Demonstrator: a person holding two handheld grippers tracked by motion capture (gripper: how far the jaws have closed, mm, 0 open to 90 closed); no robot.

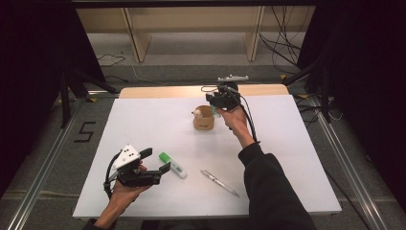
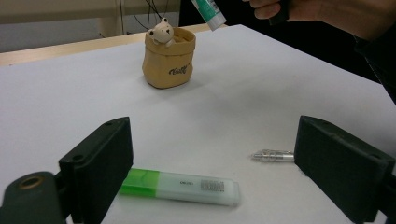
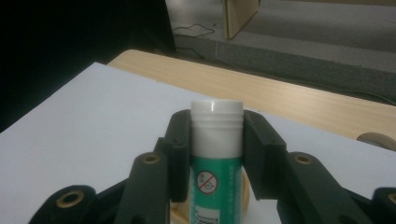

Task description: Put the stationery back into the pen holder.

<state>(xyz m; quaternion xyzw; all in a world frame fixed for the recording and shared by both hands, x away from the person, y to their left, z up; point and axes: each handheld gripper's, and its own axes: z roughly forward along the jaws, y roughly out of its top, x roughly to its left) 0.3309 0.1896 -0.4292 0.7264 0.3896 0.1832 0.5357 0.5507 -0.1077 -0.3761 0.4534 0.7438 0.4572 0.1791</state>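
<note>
Centre-top of the high view: right gripper [image 1: 219,106] clamps a green-and-white glue stick [image 3: 215,154] just above & beside the tan bear pot [image 1: 203,118]. Lower left, left gripper [image 1: 155,162] hovers w/ jaws apart over a green highlighter [image 1: 173,165]; silver pen [image 1: 219,183] nearby.

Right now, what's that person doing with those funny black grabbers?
The person holds a grabber in each hand. The right gripper has its jaws shut on a green and white glue stick and holds it up by the little tan bag-shaped pot with a toy bear on its rim. The left gripper is open, low over a green highlighter, with a silver pen lying nearby.
</note>
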